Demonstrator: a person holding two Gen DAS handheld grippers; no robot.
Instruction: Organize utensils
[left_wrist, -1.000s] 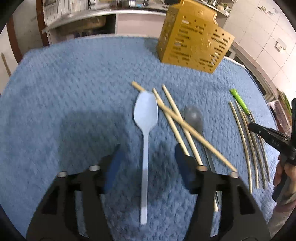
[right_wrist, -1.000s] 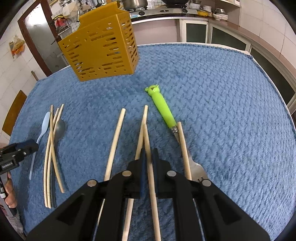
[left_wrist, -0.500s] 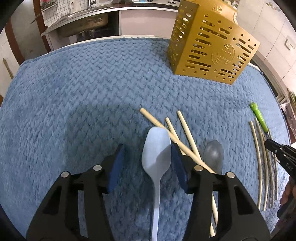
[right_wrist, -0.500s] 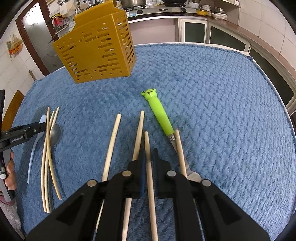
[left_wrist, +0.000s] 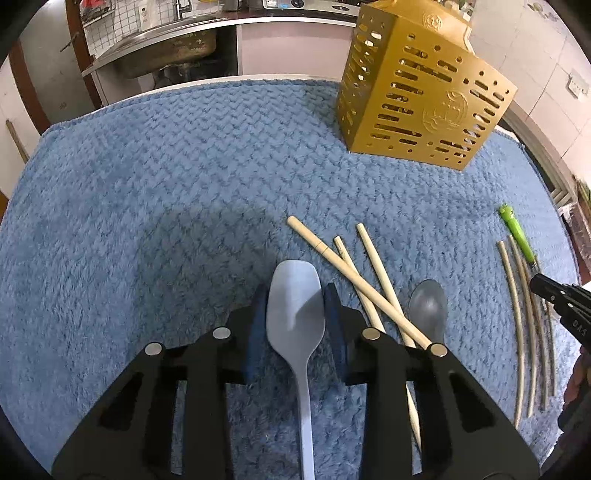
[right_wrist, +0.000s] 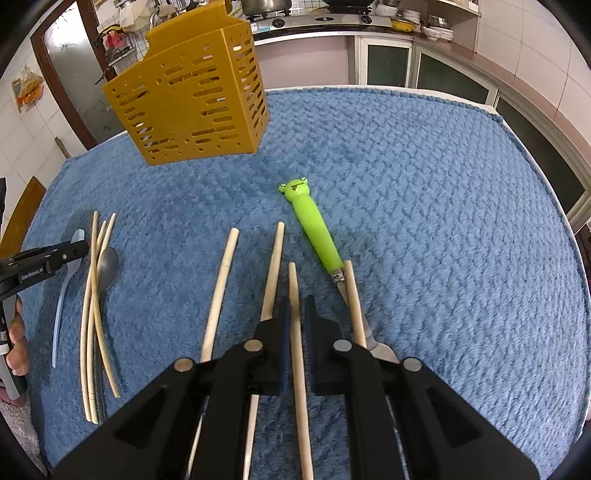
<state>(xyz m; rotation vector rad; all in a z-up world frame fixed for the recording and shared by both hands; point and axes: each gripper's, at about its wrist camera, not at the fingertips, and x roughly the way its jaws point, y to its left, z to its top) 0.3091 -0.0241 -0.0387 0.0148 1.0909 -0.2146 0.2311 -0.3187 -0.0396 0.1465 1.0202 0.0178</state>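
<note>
In the left wrist view, lower centre, my left gripper (left_wrist: 295, 314) is closing on the pale blue spoon (left_wrist: 295, 314), whose bowl sits between the blue pads with the handle running down out of frame. The pads look about to touch the bowl's edges; whether they press yet I cannot tell. I judge a bowl an awkward hold, so I want an even squeeze from both sides before lifting. Right of it lie three crossed chopsticks (left_wrist: 354, 273) and a grey spoon (left_wrist: 428, 299); I should lift straight up to clear them. The yellow holder (left_wrist: 424, 99) stands in the upper right.

In the right wrist view, lower centre, my right gripper (right_wrist: 295, 325) is clamped narrow on one chopstick (right_wrist: 295, 332). The green frog-handled fork (right_wrist: 317, 232) lies just right, the holder at upper left.
</note>
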